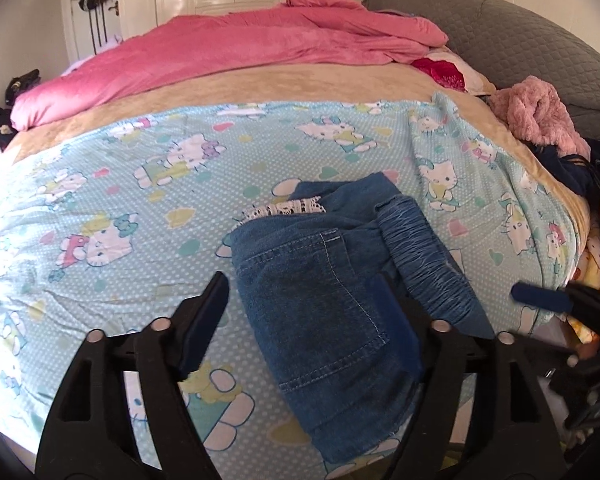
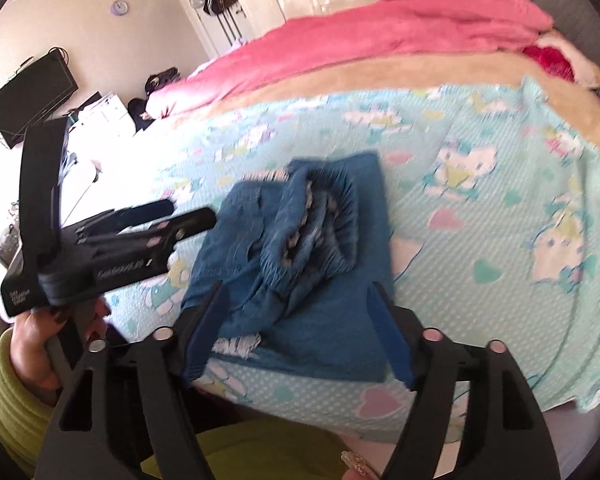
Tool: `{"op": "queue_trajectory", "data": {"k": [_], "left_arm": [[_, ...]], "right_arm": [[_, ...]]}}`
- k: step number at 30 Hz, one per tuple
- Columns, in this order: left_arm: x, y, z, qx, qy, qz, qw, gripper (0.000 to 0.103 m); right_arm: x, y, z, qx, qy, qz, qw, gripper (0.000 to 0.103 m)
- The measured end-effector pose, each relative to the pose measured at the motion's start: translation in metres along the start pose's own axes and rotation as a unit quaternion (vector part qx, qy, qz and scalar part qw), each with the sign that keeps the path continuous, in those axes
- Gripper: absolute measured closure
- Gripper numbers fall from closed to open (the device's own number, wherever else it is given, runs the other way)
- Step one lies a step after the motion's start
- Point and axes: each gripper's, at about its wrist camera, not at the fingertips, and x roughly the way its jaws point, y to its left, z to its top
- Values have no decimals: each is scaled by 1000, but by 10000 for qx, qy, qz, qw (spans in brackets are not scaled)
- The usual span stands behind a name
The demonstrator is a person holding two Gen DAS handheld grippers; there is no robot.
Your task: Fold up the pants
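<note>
Small blue denim pants (image 1: 324, 280) lie folded into a bundle on the light blue cartoon-cat sheet (image 1: 120, 200), waistband (image 1: 424, 252) up and to the right, white lace trim at the far edge. My left gripper (image 1: 300, 292) is open, its fingers on either side of the bundle, just above it. In the right wrist view the pants (image 2: 300, 260) lie bunched, elastic waistband on top. My right gripper (image 2: 296, 308) is open over their near edge, holding nothing. The left gripper (image 2: 168, 220) shows there at the left, held in a hand; the right gripper's tip (image 1: 540, 296) shows in the left view.
A pink quilt (image 1: 240, 52) lies across the far side of the bed on a beige blanket (image 1: 260, 88). A fluffy pink garment (image 1: 536, 116) and dark clothes (image 1: 572, 172) pile at the right. A grey headboard (image 1: 500, 32) stands behind. A monitor (image 2: 32, 92) stands at left.
</note>
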Motion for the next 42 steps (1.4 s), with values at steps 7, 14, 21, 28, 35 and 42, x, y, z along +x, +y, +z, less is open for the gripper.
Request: {"op": "queue_trajectory", "data": {"k": [7,14,21,28,35,42], "left_arm": [[-21,0,2,-7,-210,68,9998,22],[-36,-3,1,46,-362,177,9992,17],[-55,0,-3,-53,-469,152,9988,11],[-72,-3,-8,-83,-606,144,9980,10],[-80,7,-15,-229,-639,196,9975,10],[-74,23,-26,-475,-522,338,9969,10]], "right_arm": [[-13,-1,14,-106,-400,-195,9990,14],[-34,-3,24,-131,-682,-280,9972,11],[-51,-6,32,-251,-998,-536,9932,11],[-58,-10,37,-308,-1126,-779,9901,11],[-68,-15,43,-364,-1264,-905,9872,11],[-68,-27,47,-335,-1241,-953,9871,11]]}}
